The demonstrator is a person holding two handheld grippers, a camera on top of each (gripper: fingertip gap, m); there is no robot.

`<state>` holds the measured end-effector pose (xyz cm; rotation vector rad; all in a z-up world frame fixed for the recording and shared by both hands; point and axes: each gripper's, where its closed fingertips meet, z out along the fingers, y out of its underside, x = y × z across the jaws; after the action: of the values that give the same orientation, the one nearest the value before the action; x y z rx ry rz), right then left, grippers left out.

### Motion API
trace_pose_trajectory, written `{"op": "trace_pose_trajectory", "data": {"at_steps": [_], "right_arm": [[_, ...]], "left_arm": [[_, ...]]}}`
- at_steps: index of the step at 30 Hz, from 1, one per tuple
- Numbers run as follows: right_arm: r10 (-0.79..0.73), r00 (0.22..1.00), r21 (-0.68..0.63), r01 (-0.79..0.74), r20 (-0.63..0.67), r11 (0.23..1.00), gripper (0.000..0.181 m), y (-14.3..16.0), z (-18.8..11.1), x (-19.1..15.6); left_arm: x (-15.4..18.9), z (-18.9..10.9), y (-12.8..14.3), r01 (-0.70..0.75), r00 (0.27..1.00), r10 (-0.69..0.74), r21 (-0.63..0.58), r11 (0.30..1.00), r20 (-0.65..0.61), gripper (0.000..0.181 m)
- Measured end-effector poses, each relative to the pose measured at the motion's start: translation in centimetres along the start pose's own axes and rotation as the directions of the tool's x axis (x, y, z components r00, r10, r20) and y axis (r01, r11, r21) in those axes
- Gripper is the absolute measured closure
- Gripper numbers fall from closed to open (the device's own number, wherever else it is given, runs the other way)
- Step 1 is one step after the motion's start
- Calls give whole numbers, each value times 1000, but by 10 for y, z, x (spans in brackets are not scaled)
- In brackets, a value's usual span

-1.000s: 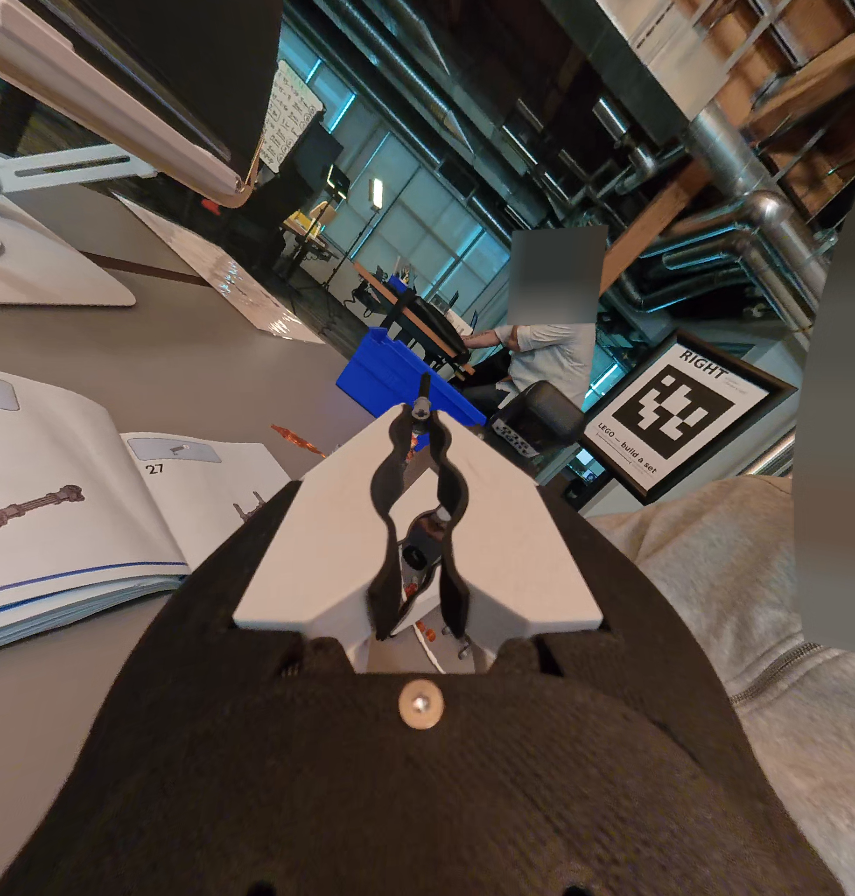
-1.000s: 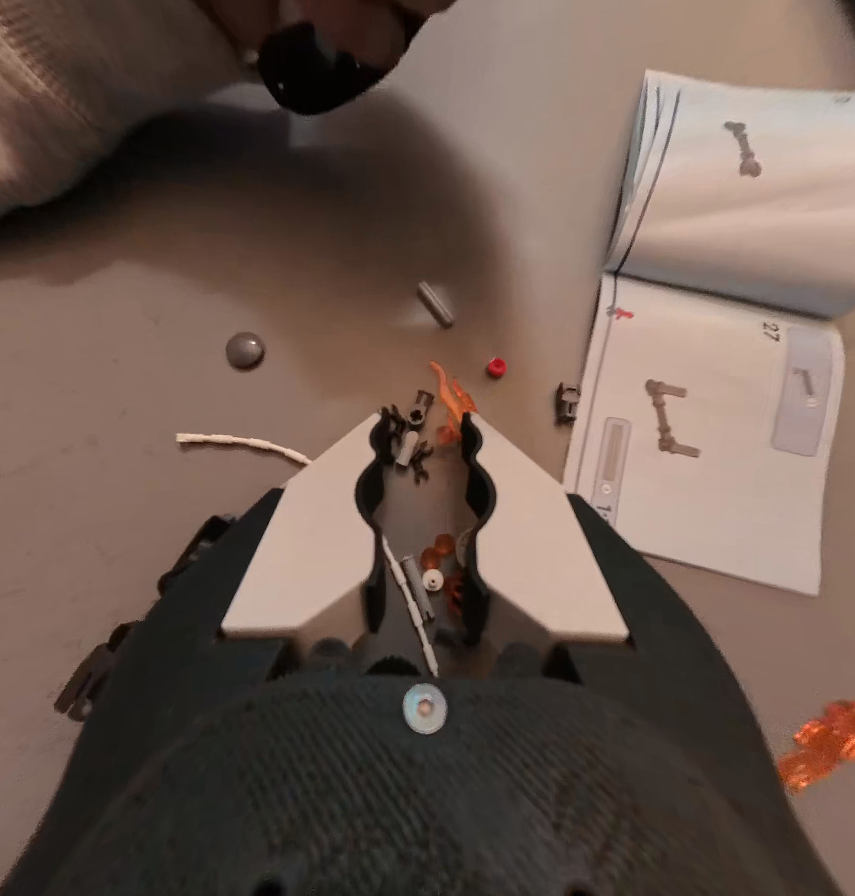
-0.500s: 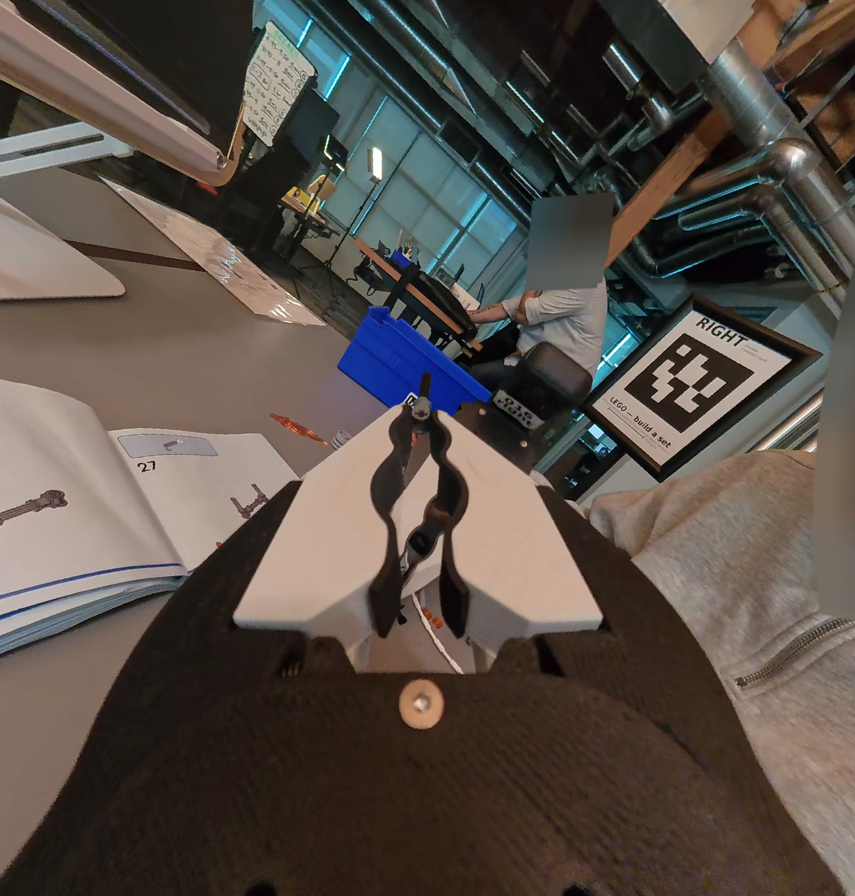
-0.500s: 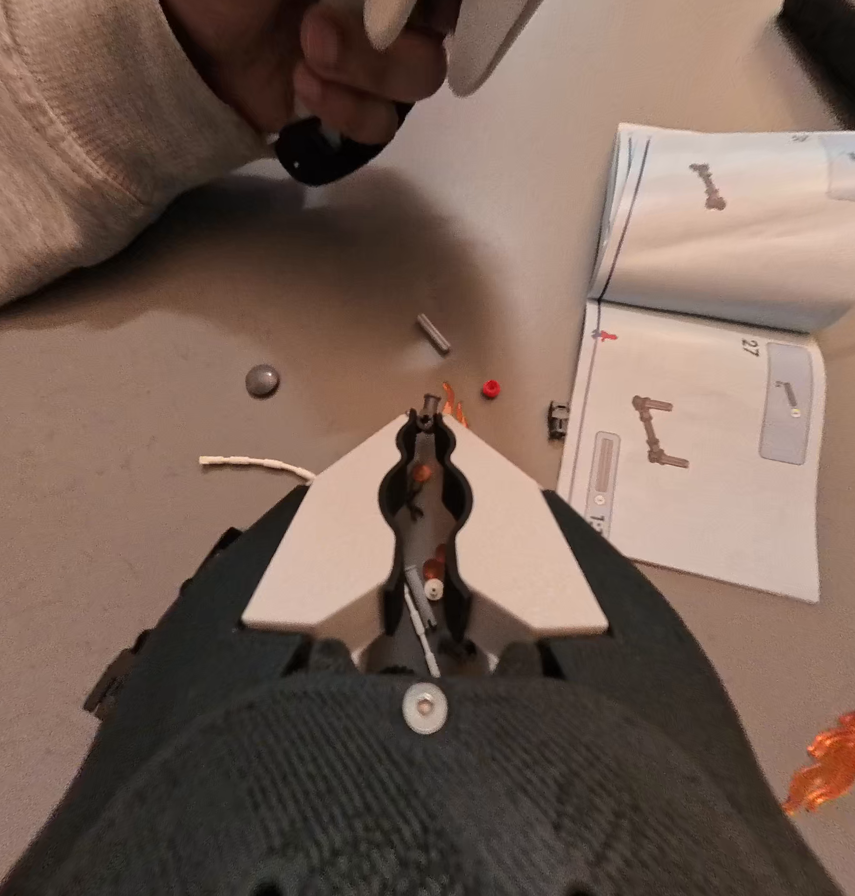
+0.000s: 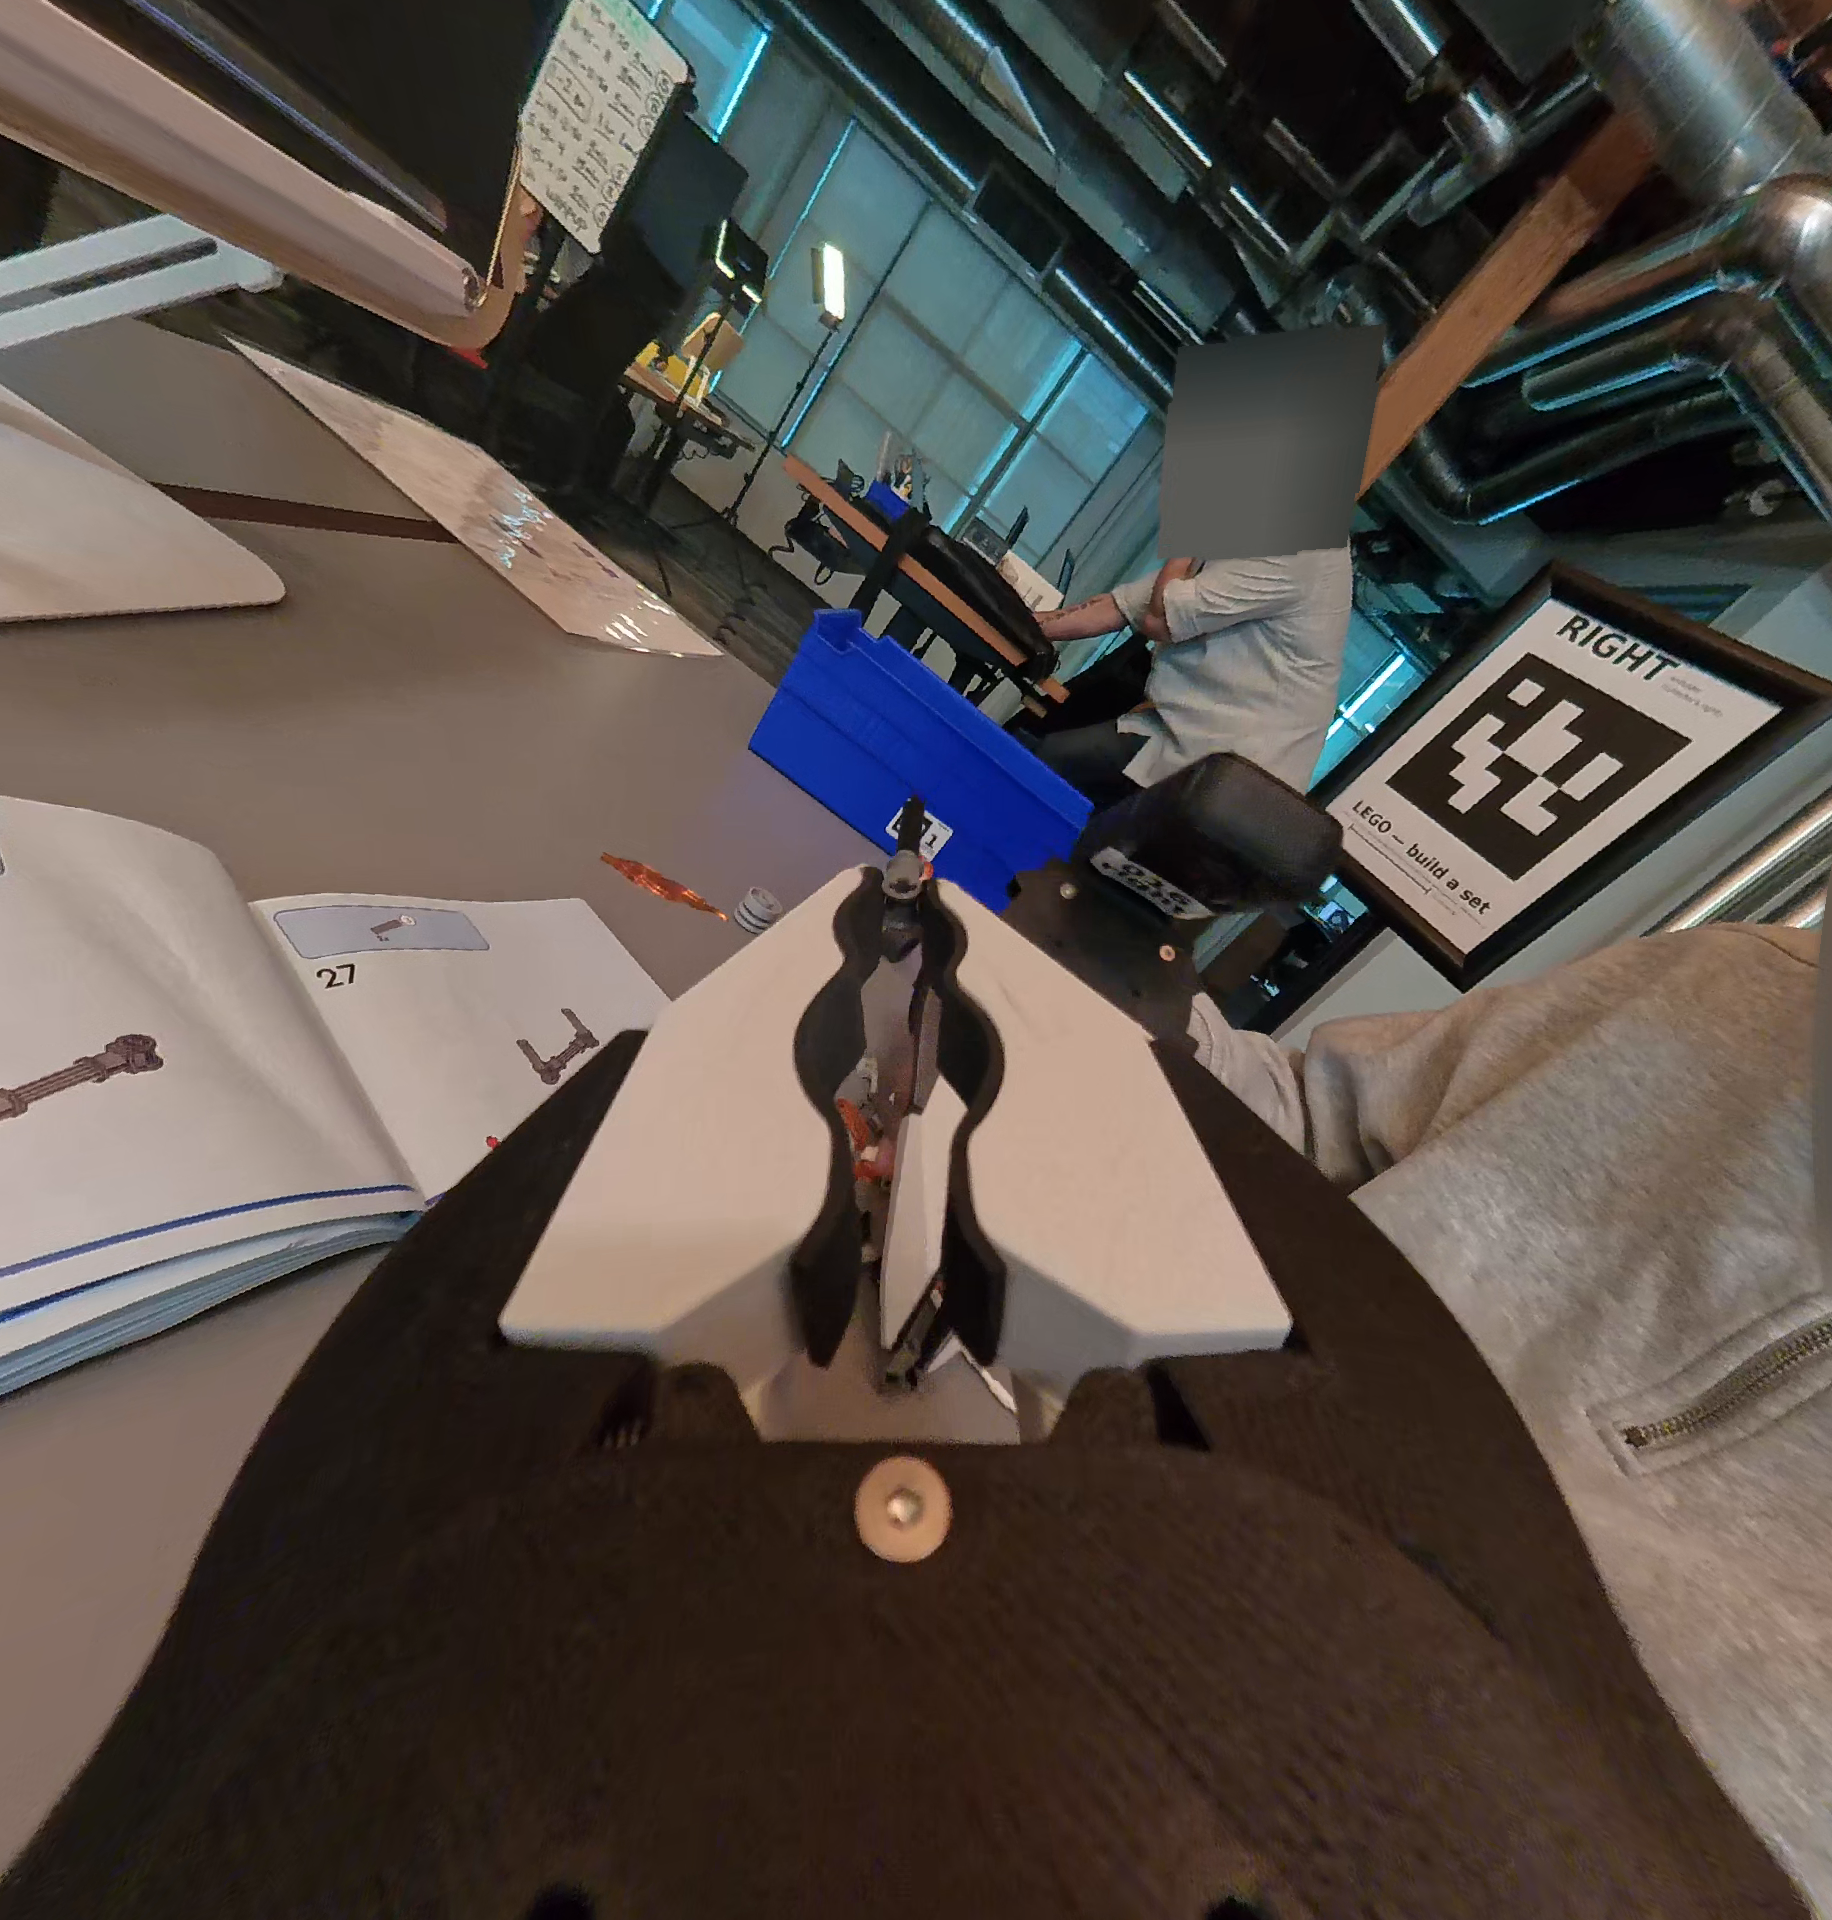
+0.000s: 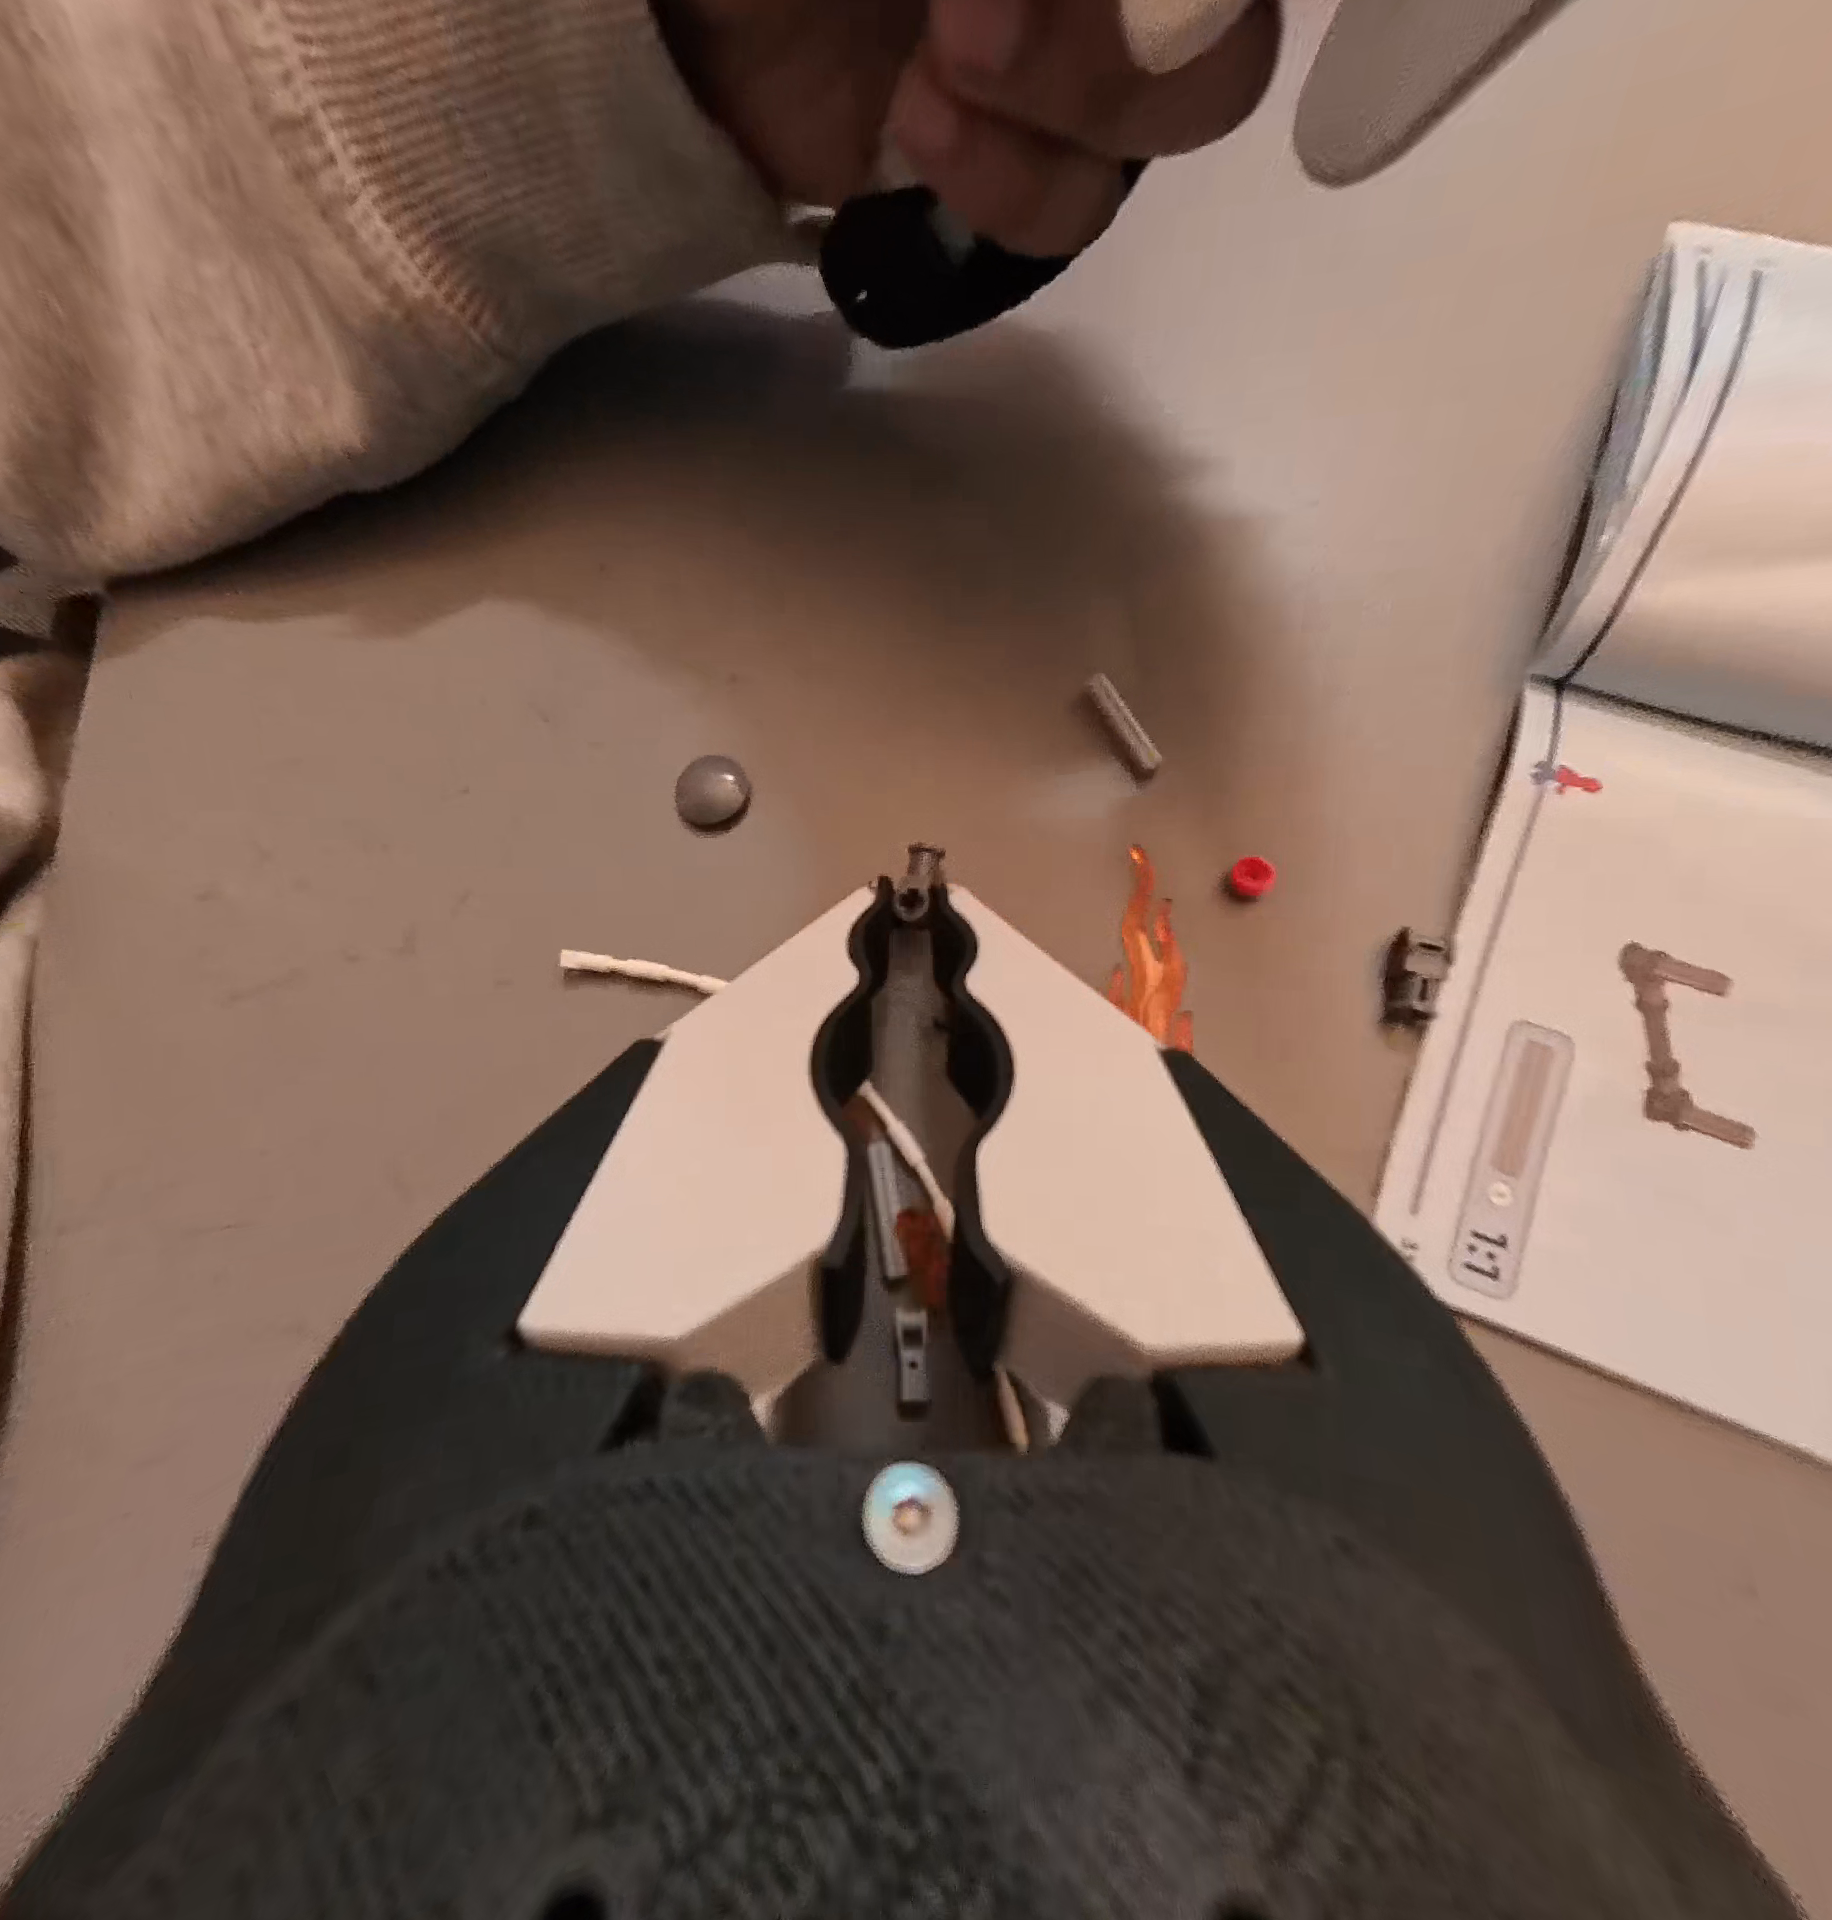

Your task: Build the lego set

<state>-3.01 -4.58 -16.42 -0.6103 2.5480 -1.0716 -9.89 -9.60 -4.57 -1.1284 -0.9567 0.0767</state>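
Pinching a small grey lego connector at its tips, right claw raised above the desk, left claw clamped on a dark lego pin, open instruction booklet alongside, orange flame piece and red stud lying loose

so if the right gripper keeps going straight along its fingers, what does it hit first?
Probably bare table. The right gripper, shut on a small grey pin, points at open surface between the grey dome piece and grey axle. Depth is unclear.
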Motion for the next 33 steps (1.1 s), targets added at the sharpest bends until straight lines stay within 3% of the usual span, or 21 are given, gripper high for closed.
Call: {"op": "trace_pose_trajectory", "data": {"at_steps": [8,13,22,33], "right_arm": [[-27,999,12,28,-42,1000,163,-3,-4,6],[-40,998,44,42,-44,998,167,-7,-10,7],[-98,986,-42,93,-132,995,181,4,2,16],[-104,990,-18,103,-100,995,173,1,5,10]], "left_arm": [[0,2,4,-7,1000,7,-23,1000,3,177],[0,2,3,-3,1000,3,-19,1000,1,177],[0,2,3,-7,1000,7,-18,1000,1,177],[0,3,4,-4,1000,4,-21,1000,0,177]]}}
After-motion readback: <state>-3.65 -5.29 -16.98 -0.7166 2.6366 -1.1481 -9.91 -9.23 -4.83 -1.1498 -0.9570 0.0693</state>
